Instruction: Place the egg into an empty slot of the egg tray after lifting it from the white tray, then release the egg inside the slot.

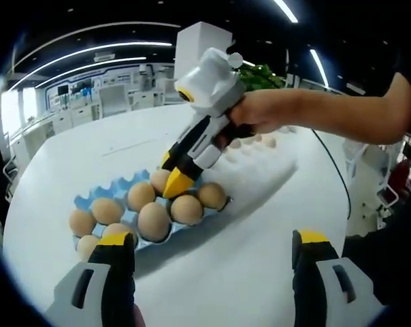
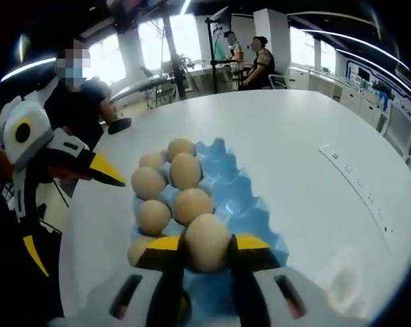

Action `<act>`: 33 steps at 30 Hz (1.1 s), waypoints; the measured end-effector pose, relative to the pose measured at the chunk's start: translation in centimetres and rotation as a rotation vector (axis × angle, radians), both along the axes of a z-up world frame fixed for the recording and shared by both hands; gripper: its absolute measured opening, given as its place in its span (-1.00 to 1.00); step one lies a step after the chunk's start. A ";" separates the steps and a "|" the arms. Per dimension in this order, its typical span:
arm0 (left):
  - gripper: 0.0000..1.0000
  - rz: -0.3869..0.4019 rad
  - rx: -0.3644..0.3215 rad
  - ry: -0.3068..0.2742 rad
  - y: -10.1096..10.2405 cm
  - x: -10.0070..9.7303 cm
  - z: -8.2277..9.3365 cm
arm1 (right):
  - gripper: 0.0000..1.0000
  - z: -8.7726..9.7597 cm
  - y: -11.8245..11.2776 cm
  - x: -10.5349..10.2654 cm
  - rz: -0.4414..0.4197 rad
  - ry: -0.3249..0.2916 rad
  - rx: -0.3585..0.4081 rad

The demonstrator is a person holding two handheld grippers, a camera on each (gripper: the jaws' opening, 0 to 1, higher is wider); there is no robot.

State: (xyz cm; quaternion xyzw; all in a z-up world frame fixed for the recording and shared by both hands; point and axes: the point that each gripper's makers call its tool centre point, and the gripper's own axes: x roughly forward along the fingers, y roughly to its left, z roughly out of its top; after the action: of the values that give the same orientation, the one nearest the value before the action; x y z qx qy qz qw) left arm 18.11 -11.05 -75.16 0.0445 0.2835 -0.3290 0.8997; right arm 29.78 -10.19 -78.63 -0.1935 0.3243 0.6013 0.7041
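Note:
In the right gripper view my right gripper (image 2: pixel 207 251) is shut on a tan egg (image 2: pixel 207 240), held just above the near end of the blue egg tray (image 2: pixel 243 204). Several eggs fill the tray's left rows; its right side shows bare blue cups. The left gripper view has the same right gripper (image 1: pixel 174 181), held by a hand, tilted down over the egg tray (image 1: pixel 90 199) with the egg (image 1: pixel 159 179) at its yellow tips. My left gripper (image 1: pixel 212 244) is open with nothing in it, hovering near the tray's front. Behind lies the white tray (image 1: pixel 273 170) with a few eggs.
Everything rests on a large round white table (image 2: pixel 307 129). My left gripper (image 2: pixel 69 204) shows at the left of the right gripper view, jaws apart. A person stands beyond the table's far left edge, and others sit farther back. Bare tabletop lies right of the egg tray.

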 end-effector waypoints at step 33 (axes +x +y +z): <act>0.95 0.030 0.008 -0.018 0.6 -0.6 -0.3 | -0.44 -0.3 0.2 -0.2 0.047 0.067 -0.103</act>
State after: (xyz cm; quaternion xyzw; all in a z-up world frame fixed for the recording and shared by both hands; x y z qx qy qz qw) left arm 17.52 -10.42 -75.47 0.0466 0.2774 -0.3141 0.9068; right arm 29.58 -10.02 -78.91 -0.2168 0.3739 0.6062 0.6676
